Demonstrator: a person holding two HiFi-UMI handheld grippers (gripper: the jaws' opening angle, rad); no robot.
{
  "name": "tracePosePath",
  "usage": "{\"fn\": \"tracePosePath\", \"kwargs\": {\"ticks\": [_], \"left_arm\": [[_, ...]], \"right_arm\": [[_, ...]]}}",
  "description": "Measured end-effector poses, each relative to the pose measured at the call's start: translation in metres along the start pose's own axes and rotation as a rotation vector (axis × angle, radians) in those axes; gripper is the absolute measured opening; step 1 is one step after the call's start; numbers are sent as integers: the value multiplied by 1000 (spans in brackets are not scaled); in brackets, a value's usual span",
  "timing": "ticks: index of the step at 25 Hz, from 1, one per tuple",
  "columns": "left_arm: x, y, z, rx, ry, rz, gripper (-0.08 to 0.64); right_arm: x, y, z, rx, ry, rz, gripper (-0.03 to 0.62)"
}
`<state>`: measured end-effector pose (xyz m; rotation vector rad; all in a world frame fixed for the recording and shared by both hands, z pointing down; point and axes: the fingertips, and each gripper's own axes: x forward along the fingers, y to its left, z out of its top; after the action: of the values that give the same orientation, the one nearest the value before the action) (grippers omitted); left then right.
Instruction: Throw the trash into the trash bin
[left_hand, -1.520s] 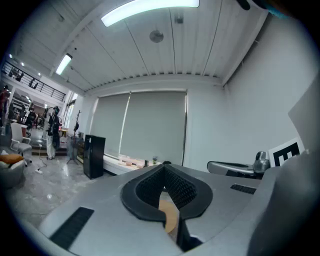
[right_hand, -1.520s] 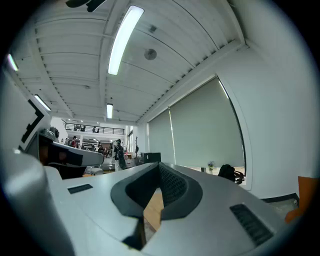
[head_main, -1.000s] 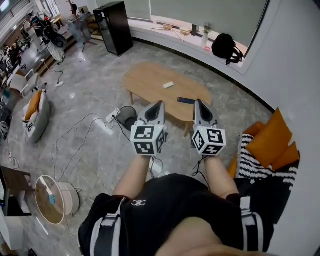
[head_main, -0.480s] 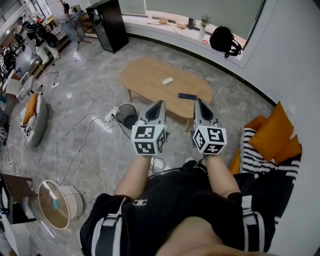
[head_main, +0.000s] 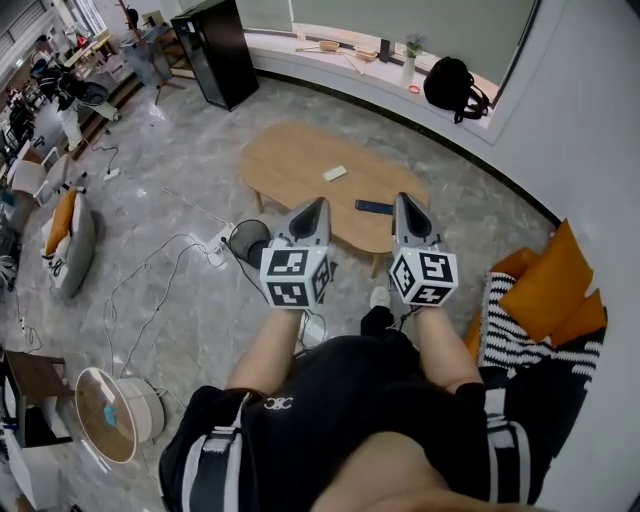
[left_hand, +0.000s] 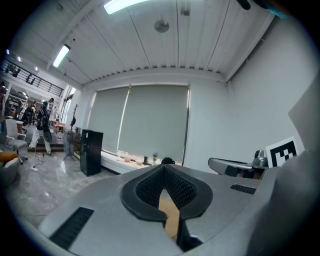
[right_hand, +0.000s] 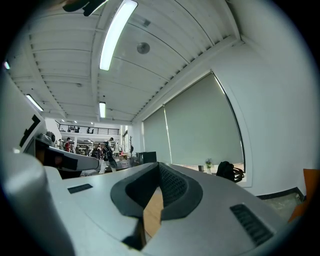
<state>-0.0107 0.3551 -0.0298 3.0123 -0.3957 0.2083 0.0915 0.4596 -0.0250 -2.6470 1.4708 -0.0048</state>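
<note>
Standing before a low oval light-wood table (head_main: 290, 165), with left gripper (head_main: 316, 208) and right gripper (head_main: 405, 203) held side by side, pointing toward the far side. Both clenched tight on nothing, only table wood showing through the slit behind the pads.

Lying on the tabletop, well apart from both grippers: a small flat white piece of trash (head_main: 336, 172) near the middle. To its right and nearer, a flat dark rectangular item (head_main: 374, 207), possibly a phone rather than trash. On the grey floor by the table's near left end, just left of the left gripper: a round black mesh trash bin (head_main: 243, 232).

Too small to tell the white piece's material. Probably light and thin, perhaps papery. Likely to slide on the smooth wood if pushed. Best taken across its short width, pinching low at one edge with a gentle squeeze.
</note>
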Motion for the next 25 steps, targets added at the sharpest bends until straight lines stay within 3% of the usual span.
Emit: {"fn": "tracePosePath", "kwargs": {"ticks": [10,25], "left_arm": [[120,9,28,29,-12,13,12],[260,13,42,-17,22,92,12]], "right_arm": [[96,-70,11,-28,-33,18,11],[212,-158,9,-29,20,131,11]]}}
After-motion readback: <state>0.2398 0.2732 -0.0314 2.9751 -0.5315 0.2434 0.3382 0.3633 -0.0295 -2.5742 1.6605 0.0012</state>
